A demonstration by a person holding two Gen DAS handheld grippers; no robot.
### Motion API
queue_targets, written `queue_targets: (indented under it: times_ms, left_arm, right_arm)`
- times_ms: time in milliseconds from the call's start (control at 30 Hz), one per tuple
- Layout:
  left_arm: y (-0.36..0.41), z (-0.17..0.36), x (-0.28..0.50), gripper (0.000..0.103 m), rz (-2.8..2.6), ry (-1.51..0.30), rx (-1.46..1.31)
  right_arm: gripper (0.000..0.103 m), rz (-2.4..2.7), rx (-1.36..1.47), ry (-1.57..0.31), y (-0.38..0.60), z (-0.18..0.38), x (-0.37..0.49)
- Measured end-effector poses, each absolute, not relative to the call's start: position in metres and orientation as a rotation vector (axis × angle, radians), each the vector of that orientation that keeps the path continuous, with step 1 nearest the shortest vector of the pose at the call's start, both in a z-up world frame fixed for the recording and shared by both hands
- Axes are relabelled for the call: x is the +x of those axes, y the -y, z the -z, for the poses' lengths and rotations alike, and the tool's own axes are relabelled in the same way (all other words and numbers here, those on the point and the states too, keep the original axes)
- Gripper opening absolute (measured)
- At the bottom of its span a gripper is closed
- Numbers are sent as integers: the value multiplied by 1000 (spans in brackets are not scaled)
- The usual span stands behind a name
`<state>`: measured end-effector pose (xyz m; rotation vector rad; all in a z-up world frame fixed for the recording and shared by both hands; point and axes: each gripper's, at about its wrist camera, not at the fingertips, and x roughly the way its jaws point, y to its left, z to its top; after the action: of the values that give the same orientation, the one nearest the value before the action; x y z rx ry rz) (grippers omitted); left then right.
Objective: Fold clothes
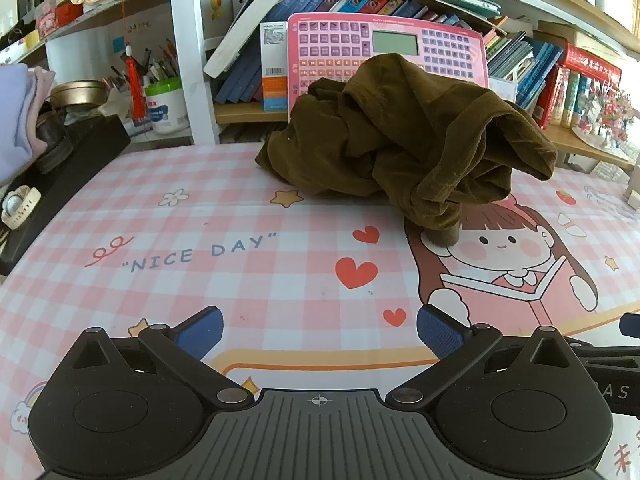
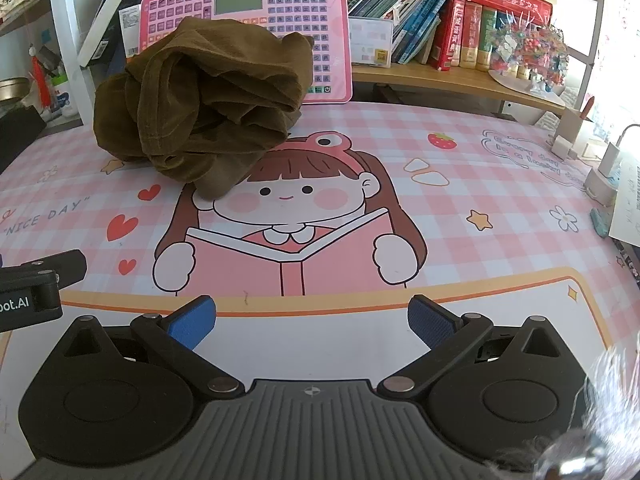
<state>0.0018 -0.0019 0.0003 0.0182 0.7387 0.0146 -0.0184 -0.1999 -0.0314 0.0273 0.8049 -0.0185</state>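
We see a dark olive-brown garment [image 1: 404, 136] lying crumpled in a tall heap on the pink checked desk mat [image 1: 248, 280], at about one o'clock from the left gripper [image 1: 320, 330] and about eleven o'clock from the right gripper [image 2: 310, 320]. Its cloth looks soft and faintly velvety, bunched into deep folds, with a hemmed edge curling over the top and one rolled end drooping onto the cartoon girl [image 2: 296, 196] printed on the mat. Behind it a pink toy keyboard [image 2: 256, 28] leans against the bookshelf [image 1: 568, 136]. Both grippers hover low over the mat's near edge, well apart from the garment, each with its blue-padded fingers spread wide and holding nothing.
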Motion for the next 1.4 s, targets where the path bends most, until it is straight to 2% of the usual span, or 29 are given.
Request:
queue_targets:
  times_ms: [1400]
  left_arm:
    - [-15, -15, -11, 103, 8, -718, 46]
  right_arm:
    - [103, 30, 16, -776, 175, 19, -33]
